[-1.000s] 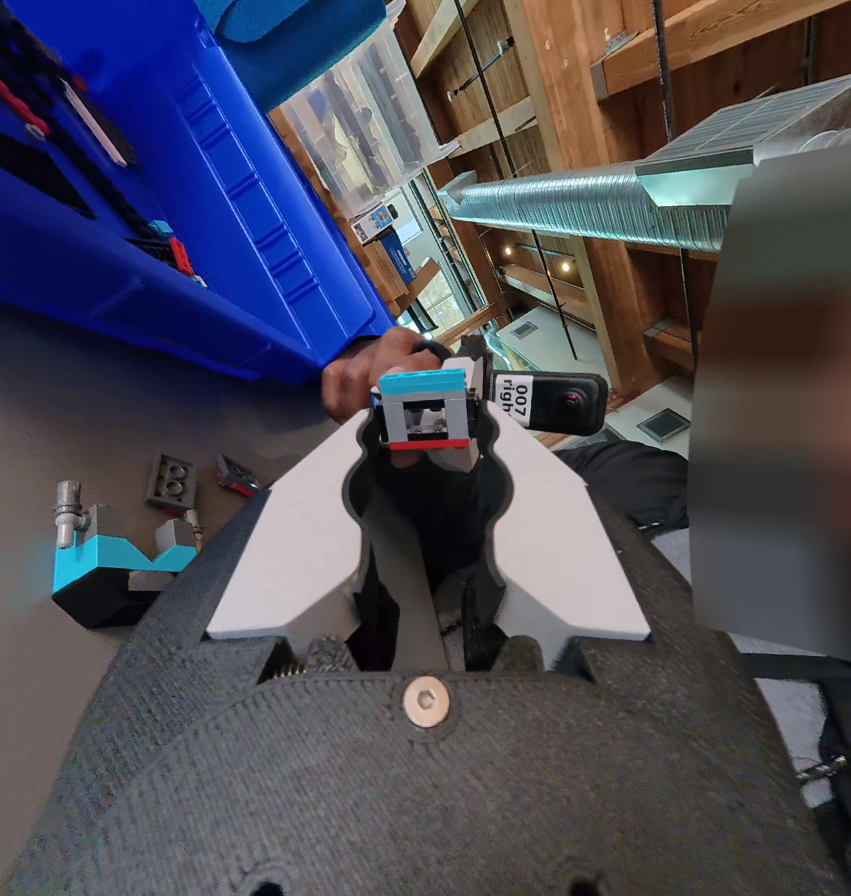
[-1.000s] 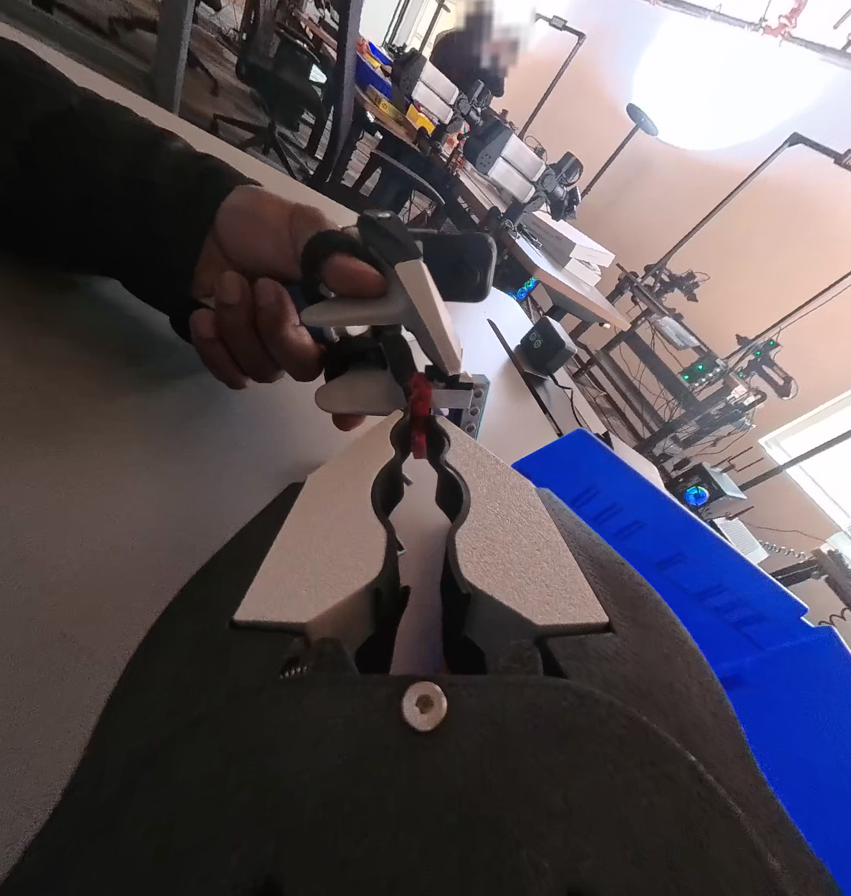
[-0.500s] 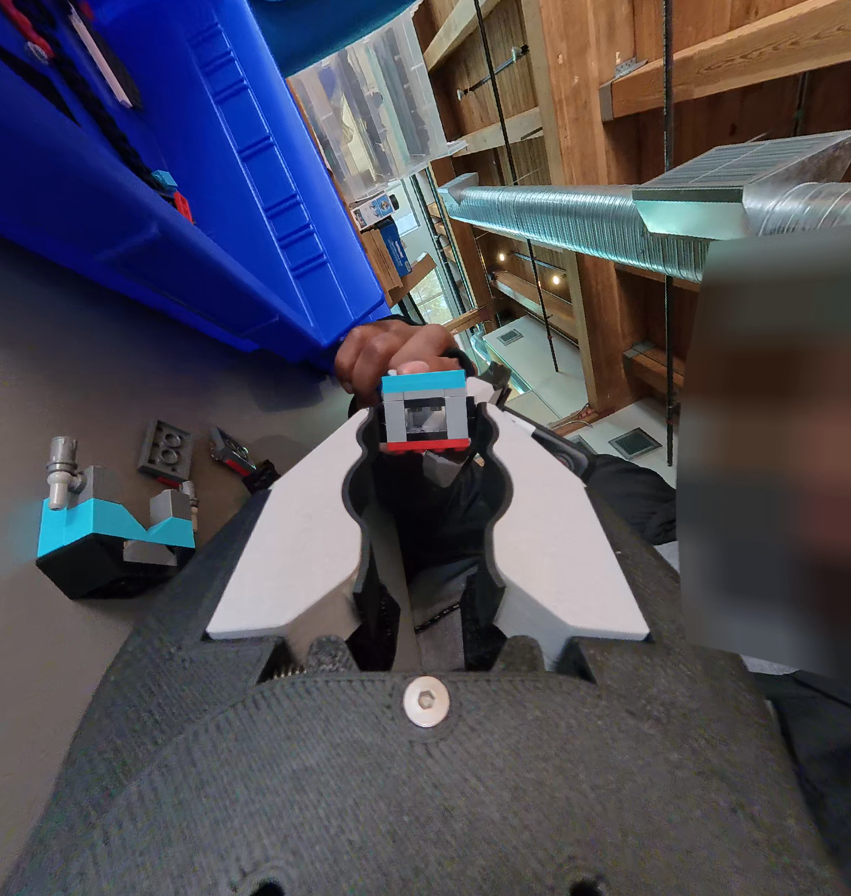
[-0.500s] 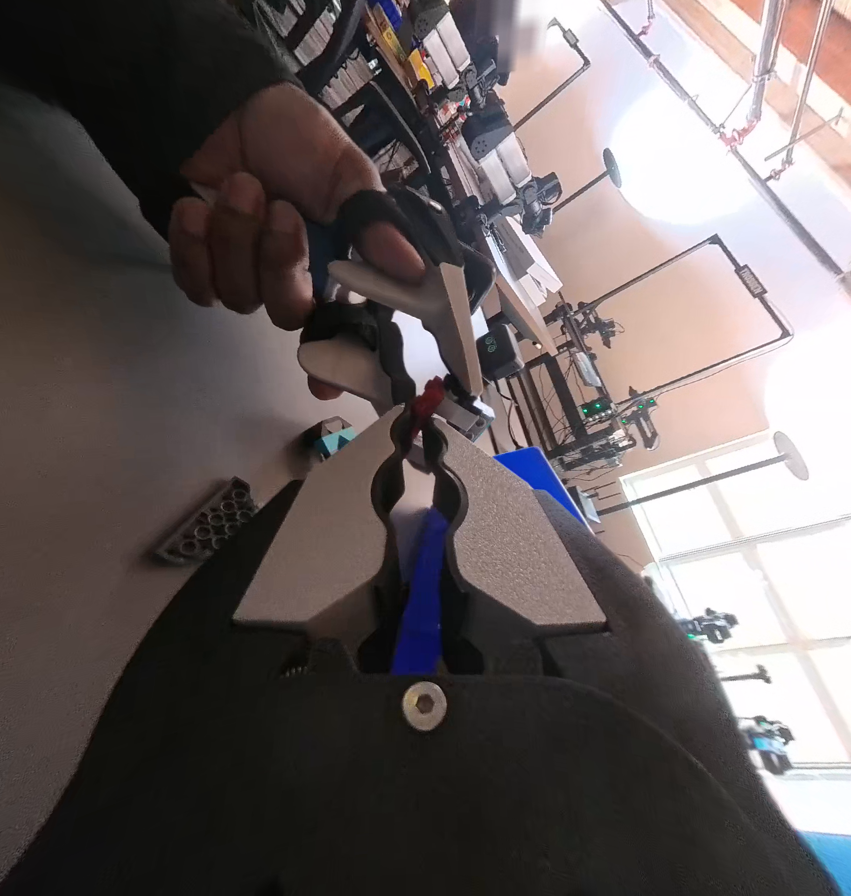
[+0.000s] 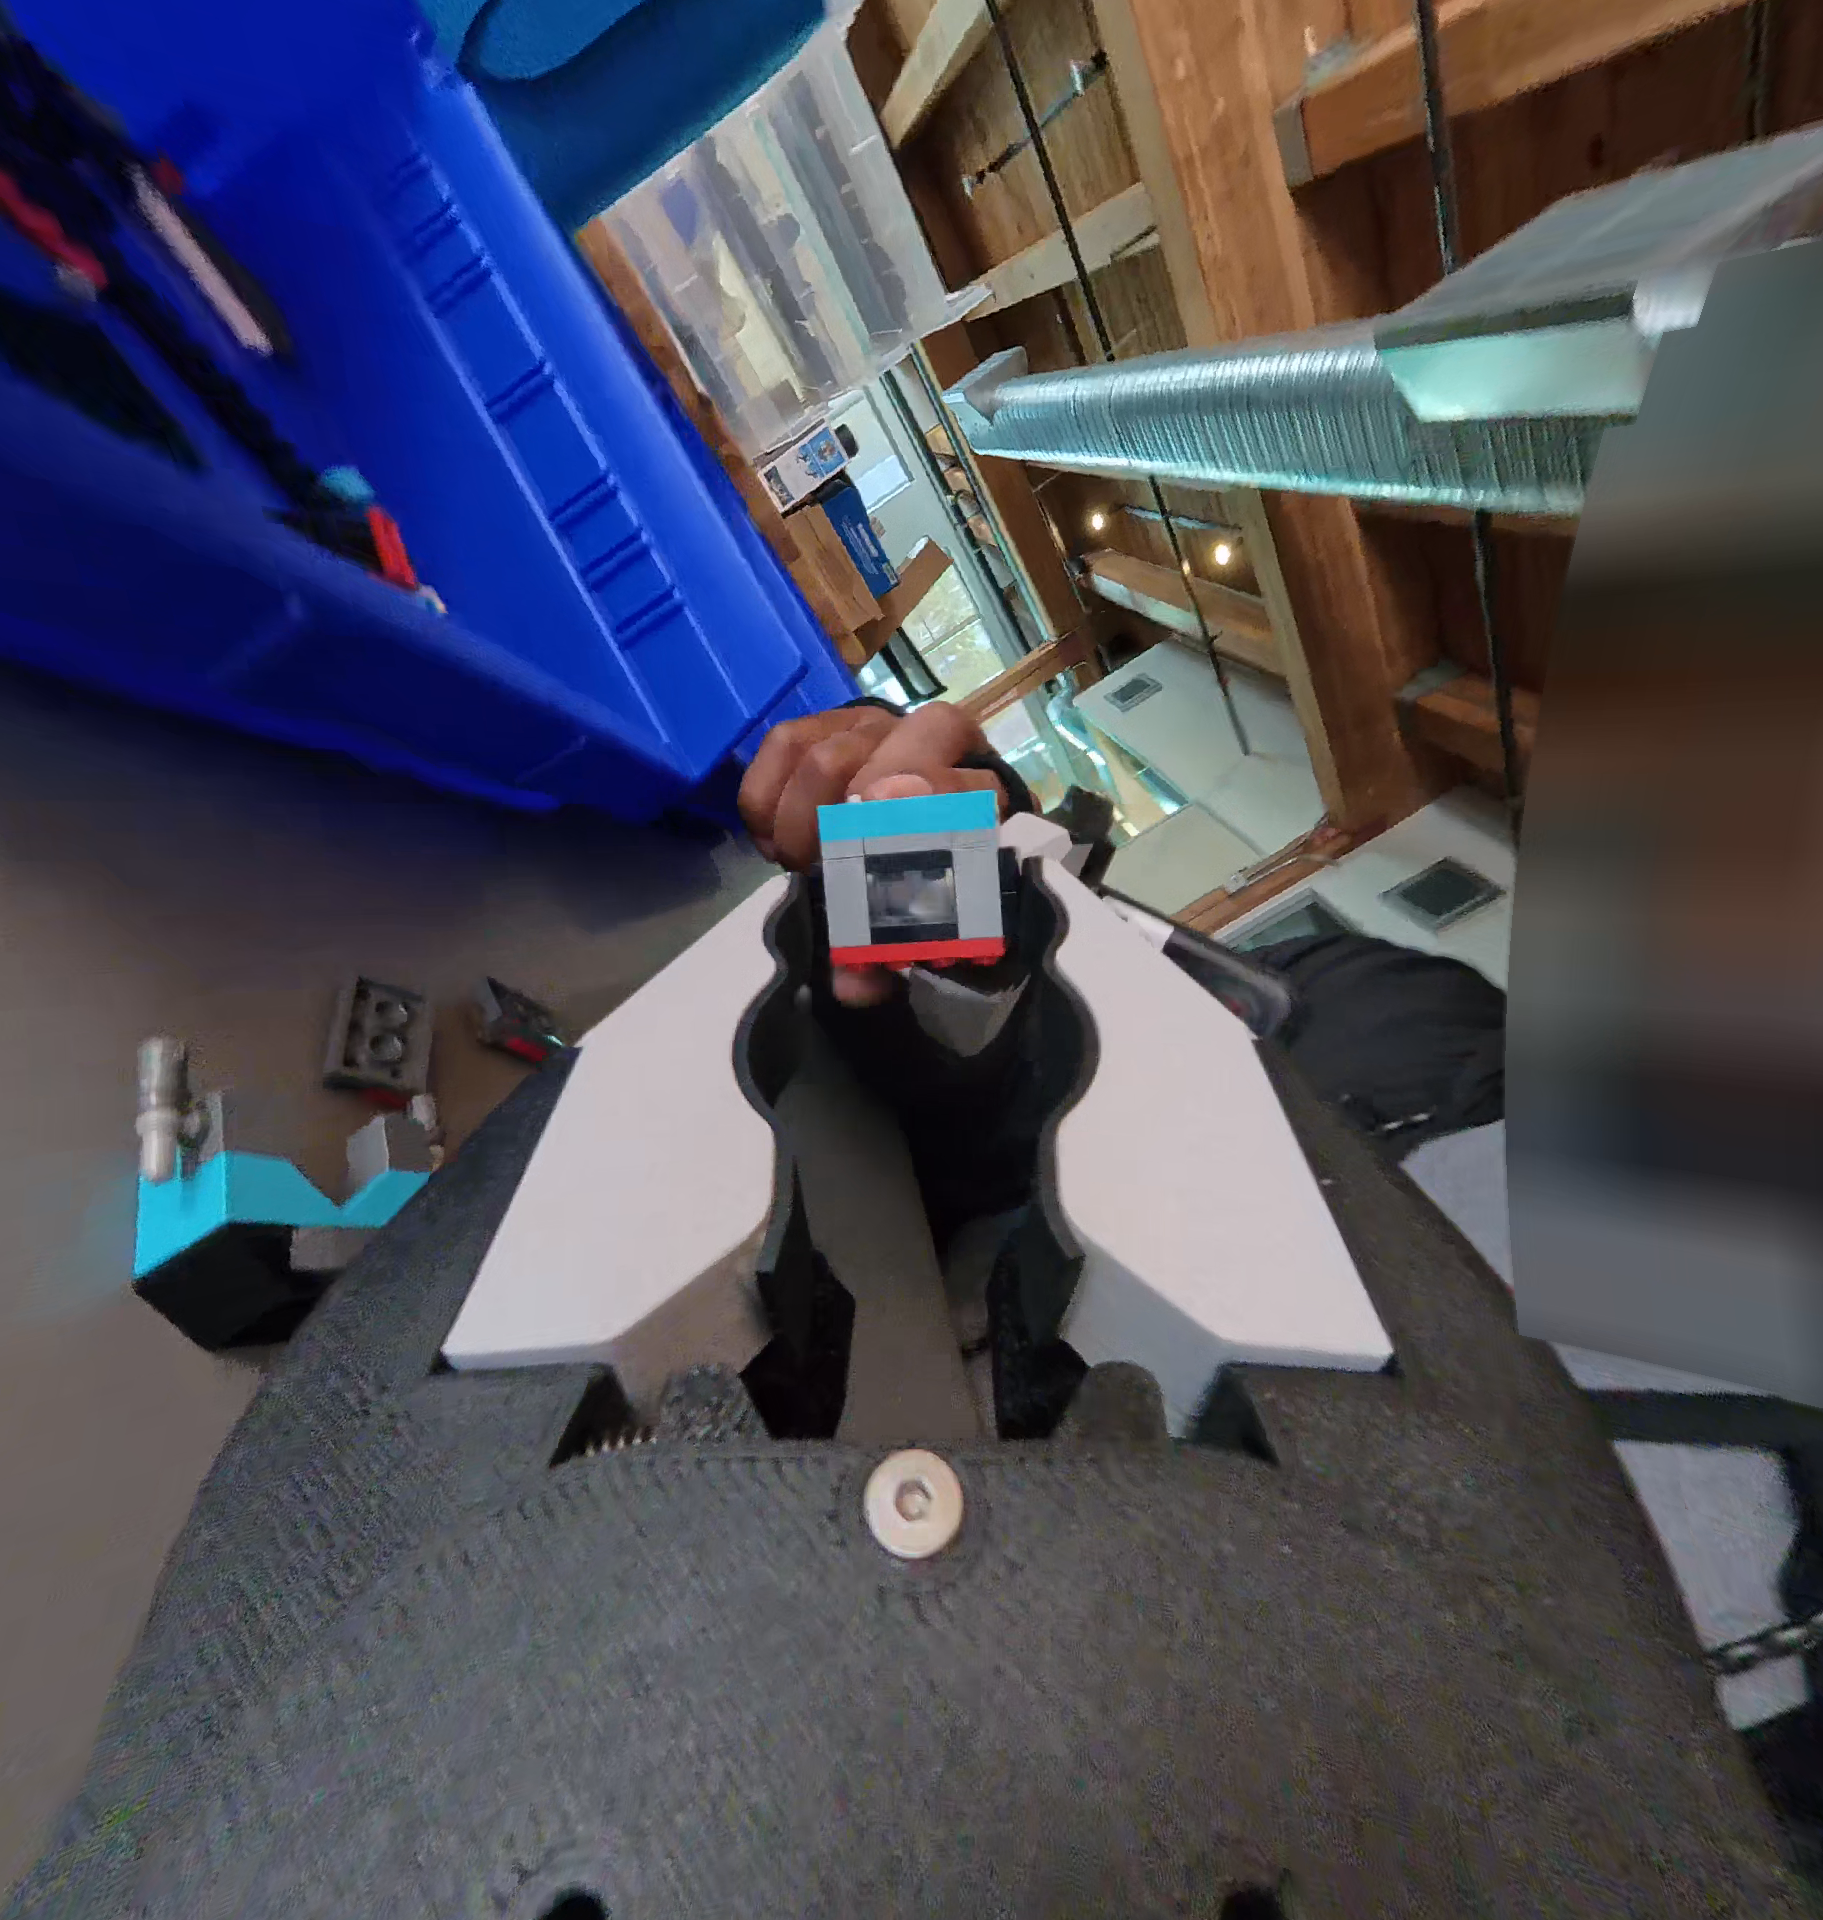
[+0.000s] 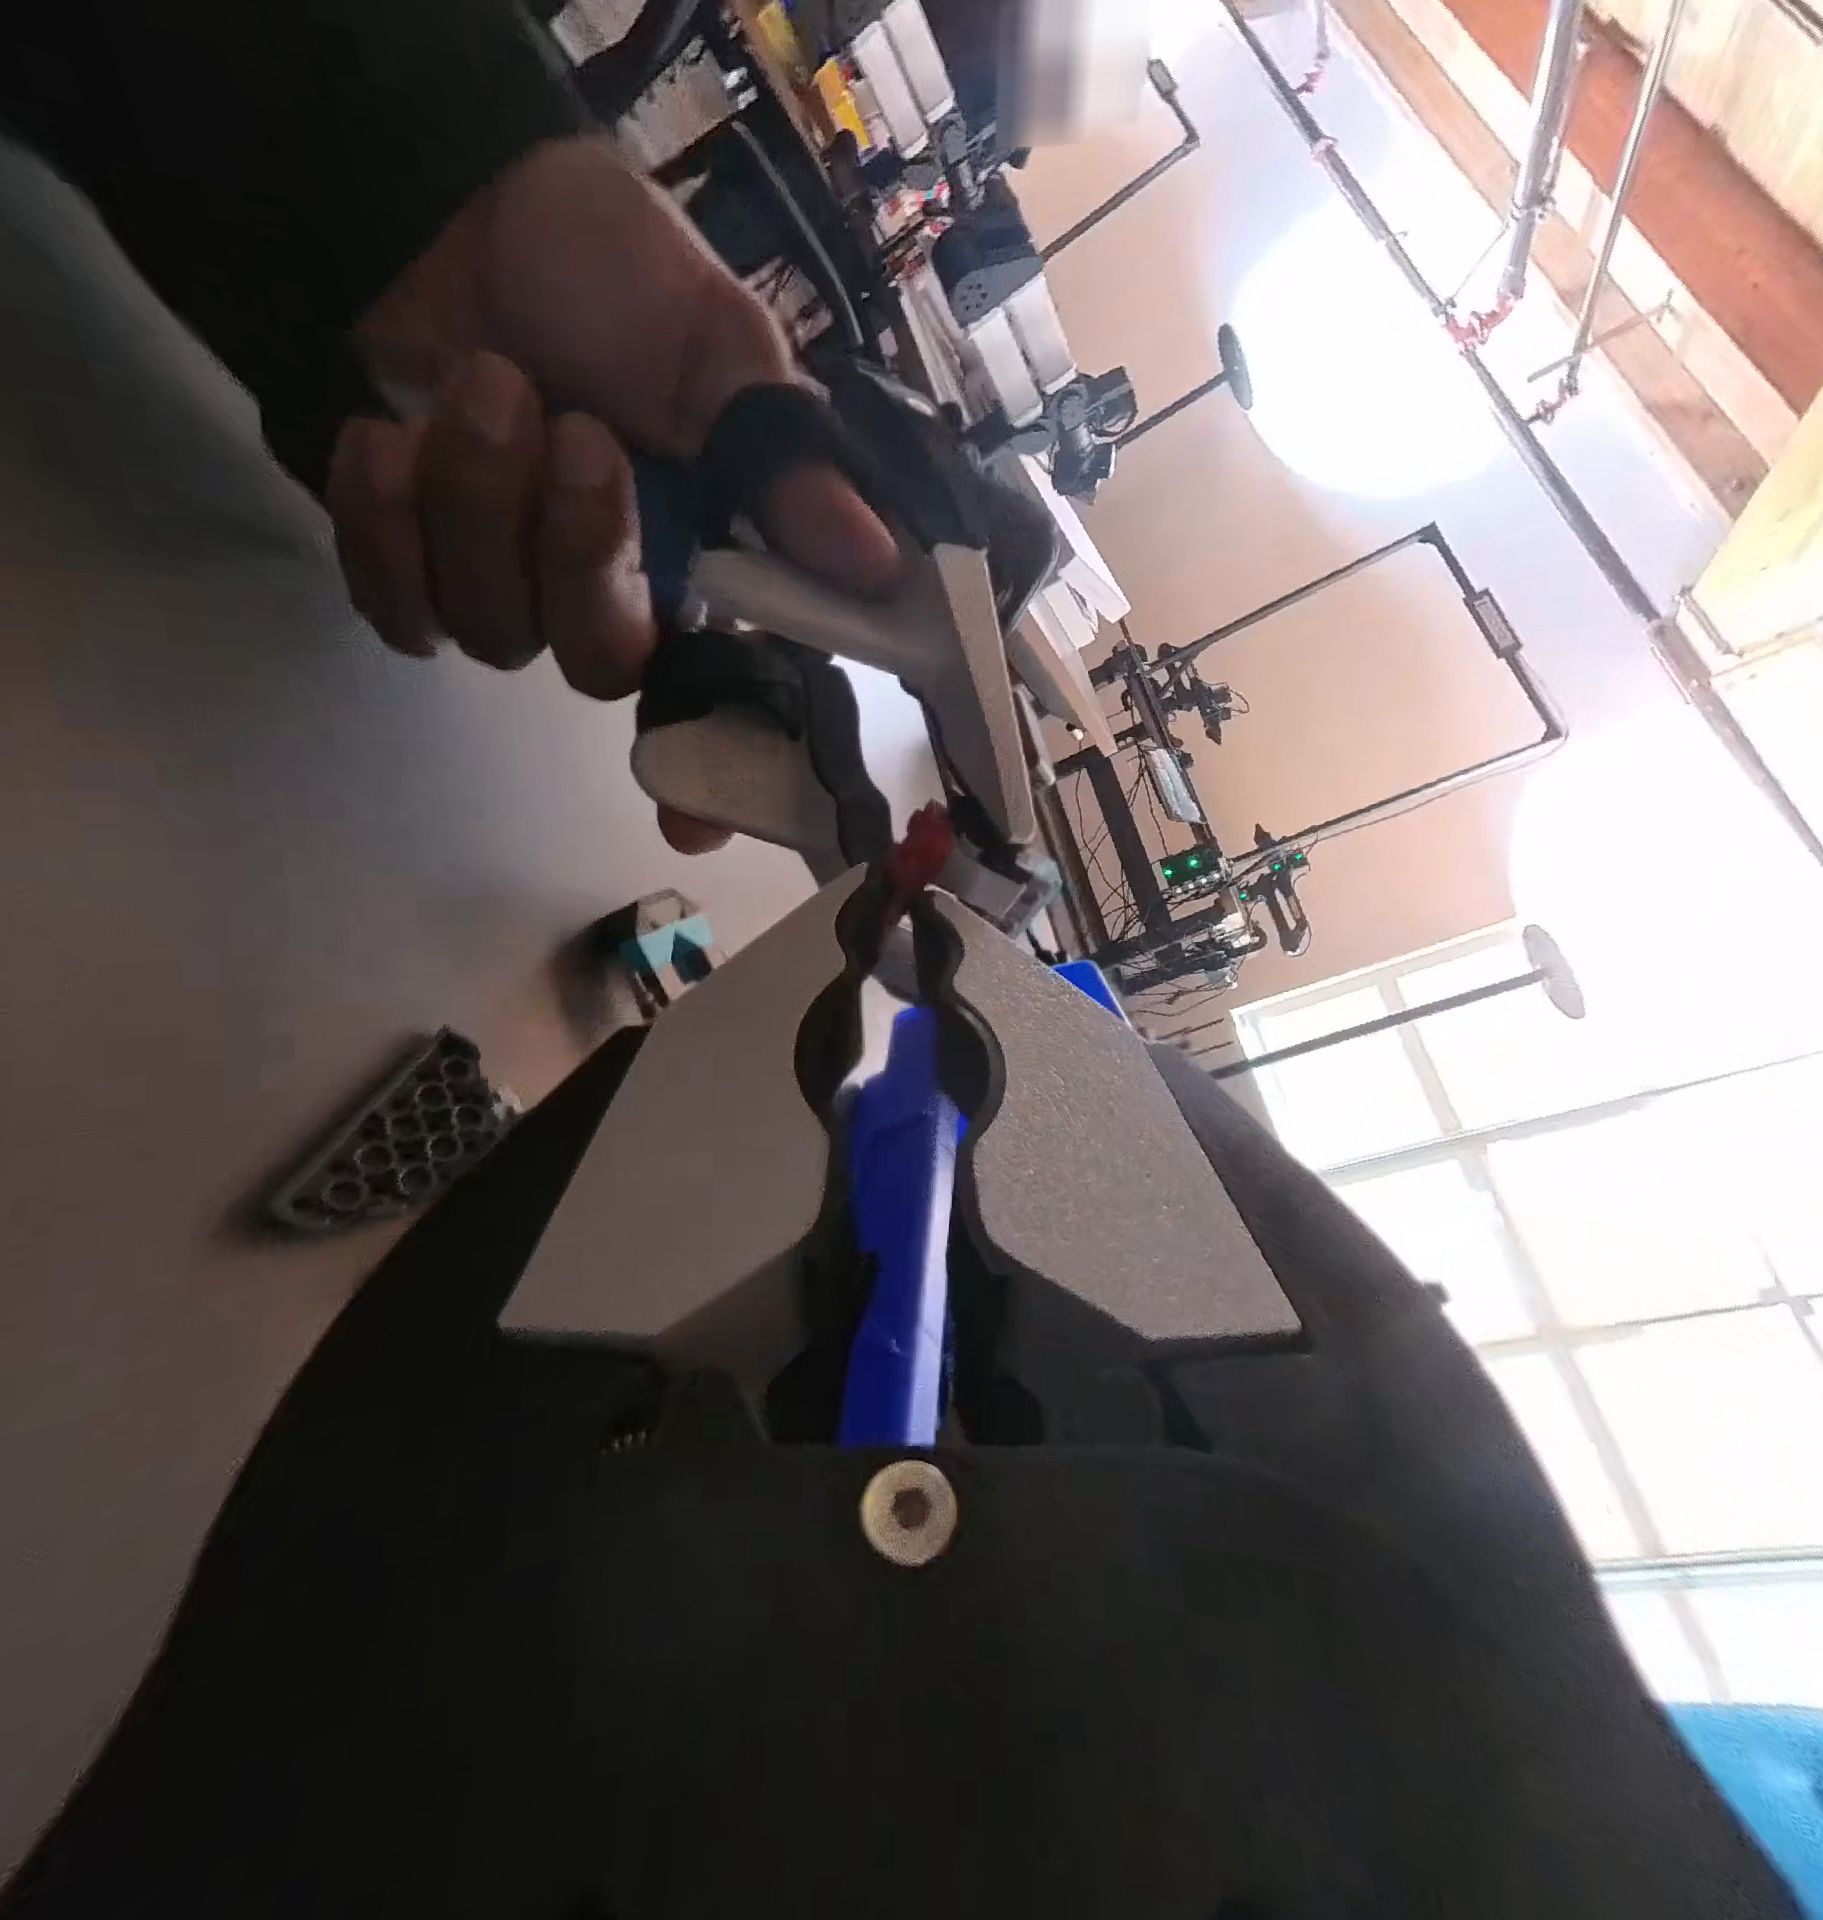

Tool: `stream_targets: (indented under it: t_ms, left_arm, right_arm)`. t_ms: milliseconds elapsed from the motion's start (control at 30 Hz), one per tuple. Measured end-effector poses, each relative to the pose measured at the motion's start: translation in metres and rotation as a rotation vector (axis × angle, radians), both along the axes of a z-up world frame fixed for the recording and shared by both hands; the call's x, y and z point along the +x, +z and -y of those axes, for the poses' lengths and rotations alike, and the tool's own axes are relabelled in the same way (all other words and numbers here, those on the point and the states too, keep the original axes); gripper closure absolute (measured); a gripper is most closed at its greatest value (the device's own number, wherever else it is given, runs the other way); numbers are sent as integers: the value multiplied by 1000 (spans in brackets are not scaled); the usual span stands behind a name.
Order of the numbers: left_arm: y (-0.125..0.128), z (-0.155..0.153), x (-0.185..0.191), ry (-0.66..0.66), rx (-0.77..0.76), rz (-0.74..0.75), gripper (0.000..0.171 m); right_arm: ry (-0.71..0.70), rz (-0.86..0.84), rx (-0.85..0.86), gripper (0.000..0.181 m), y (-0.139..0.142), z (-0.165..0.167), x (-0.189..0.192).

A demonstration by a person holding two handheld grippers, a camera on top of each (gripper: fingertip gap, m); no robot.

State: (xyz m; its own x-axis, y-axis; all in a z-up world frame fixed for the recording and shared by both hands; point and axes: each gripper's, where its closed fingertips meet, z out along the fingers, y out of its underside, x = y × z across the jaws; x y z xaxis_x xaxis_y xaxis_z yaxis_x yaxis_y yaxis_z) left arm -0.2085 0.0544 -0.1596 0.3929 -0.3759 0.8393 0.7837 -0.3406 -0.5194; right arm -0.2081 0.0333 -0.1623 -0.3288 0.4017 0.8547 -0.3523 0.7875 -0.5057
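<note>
The left tool (image 5: 912, 914) has two pale grey wedge-shaped fingers (image 5: 637, 1153) with wavy black inner edges, set in a black, coarsely textured printed body; a silver hex-socket screw (image 5: 913, 1502) sits at the centre just behind the fingers; the right tool (image 6: 902, 899) is built alike, with grey fingers (image 6: 1104, 1174), black scalloped liners and its own silver screw (image 6: 908, 1512); the hand (image 6: 554, 416) beyond its tips wears a black sleeve (image 6: 211, 145) and a black finger loop.
</note>
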Motion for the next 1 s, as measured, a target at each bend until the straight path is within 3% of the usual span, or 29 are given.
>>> stream_targets:
  t_ms: [300, 567, 800, 1000]
  left_arm:
    - [14, 13, -8, 121, 61, -551, 131]
    - [4, 11, 7, 136, 70, -1031, 131]
    - [-20, 10, 15, 93, 39, -1406, 130]
    - [-28, 9, 23, 57, 65, -1540, 130]
  right_arm:
    - [114, 259, -386, 145, 21, -8, 7]
    - [223, 527, -638, 137, 29, -10, 15]
    - [218, 633, -565, 136, 11, -11, 20]
    - [205, 693, -473, 138, -10, -4, 23]
